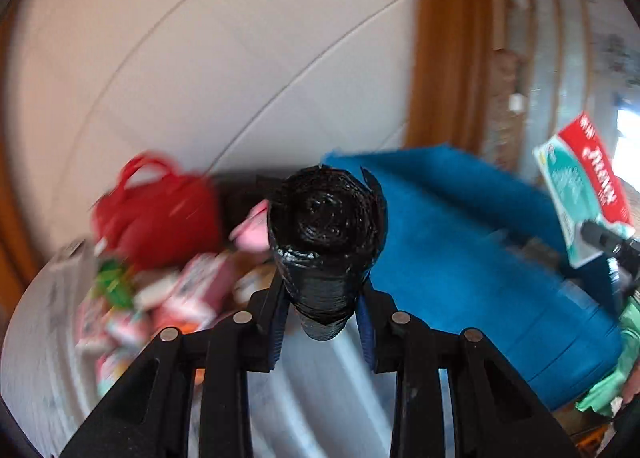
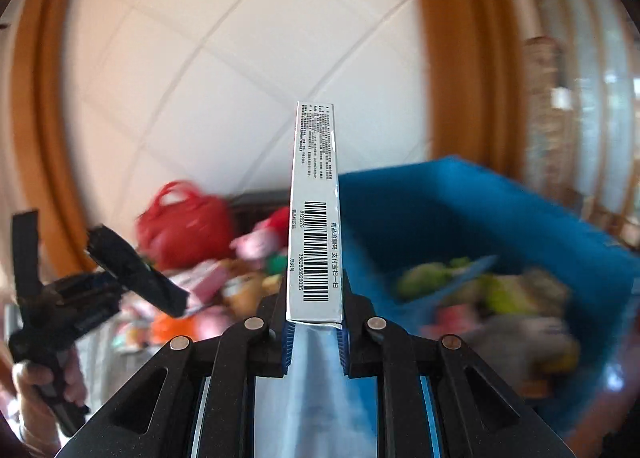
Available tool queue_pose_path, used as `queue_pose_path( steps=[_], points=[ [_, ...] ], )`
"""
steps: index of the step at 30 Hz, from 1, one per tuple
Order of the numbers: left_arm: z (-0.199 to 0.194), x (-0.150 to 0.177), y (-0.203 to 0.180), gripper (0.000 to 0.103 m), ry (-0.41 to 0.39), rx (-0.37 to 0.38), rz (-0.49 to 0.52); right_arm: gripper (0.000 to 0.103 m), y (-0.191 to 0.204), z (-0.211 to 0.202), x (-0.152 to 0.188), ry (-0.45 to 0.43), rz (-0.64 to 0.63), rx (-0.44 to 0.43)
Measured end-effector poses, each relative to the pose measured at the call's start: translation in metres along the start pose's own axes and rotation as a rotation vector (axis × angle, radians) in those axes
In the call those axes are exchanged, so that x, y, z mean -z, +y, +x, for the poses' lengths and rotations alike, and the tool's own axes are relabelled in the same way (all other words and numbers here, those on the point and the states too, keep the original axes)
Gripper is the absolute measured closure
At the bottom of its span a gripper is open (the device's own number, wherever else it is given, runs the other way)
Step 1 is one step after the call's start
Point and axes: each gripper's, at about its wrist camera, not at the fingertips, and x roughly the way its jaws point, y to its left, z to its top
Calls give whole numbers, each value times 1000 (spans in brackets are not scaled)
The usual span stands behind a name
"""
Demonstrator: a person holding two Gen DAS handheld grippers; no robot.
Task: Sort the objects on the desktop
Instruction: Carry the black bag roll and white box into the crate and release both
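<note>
Left claw [image 1: 324,322] clamped narrow on a roll of black bags [image 1: 326,242], gripped low on its length, most of the roll standing out ahead of the pads. Right claw [image 2: 315,318] clamped narrow on a slim white box [image 2: 314,209], barcode edge toward the lens, pinched only at its near end, the rest reaching far ahead and up.

Ahead and to the right of both claws: the blue bin [image 2: 460,209], already part full of blurred soft things. Ahead and to the left: a red bag [image 1: 160,213] and a heap of mixed packets [image 1: 188,290] on the pale tabletop [image 1: 36,358]. Seen from the left claw, the box shows its red and teal face far off to the right; seen from the right claw, the left claw [image 2: 132,270] sits low to the left with its roll slanting, a hand [image 2: 48,382] below it.

Likely troubles from here:
- Box levering out of the pads. Cause: long overhang on a short pinch, glossy card.
- Roll sliding forward or unwinding. Cause: slick film, loose outer flap at its top edge.
- Load clipping the bin's near wall. Cause: both loads projecting well beyond the pads.
- Claws crowding each other over the bin, if both head there together.
- Wrong destination. Cause: heavy blur, sorting groups hard to read.
</note>
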Motion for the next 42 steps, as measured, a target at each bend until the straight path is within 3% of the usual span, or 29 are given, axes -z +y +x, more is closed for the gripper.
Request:
queue_pose_path(
  steps=[4,7,14,20,33,34,35,36,37,38,42],
  points=[
    [9,-35,-69,73,-56,109,41,86,-64,-20,-9,-25,44,144],
    [17,-51,-123,73,-71,174,73,86,-101,-24,-11,-18,63,205],
    [57,-59,-224,73,-7,228,168,86,-180,-24,-2,16,71,246],
    [76,-44,-274,73,70,215,239,86,-221,-7,8,58,72,223],
    [99,-44,-299,72,143,164,268,84,-262,29,11,118,76,199],
    [100,-43,-299,69,143,156,275,73,-264,30,11,119,78,208],
    [101,-43,-300,56,141,143,288,62,-265,32,10,121,79,205],
    [101,-42,-301,48,138,133,295,31,-267,32,9,120,85,201],
    [99,-42,-302,33,130,123,301,9,-268,32,10,117,87,204],
    [97,-42,-301,25,119,121,301,5,-269,32,10,114,83,211],
    [91,-43,-299,23,91,113,297,0,-267,28,9,104,60,214]
  ],
)
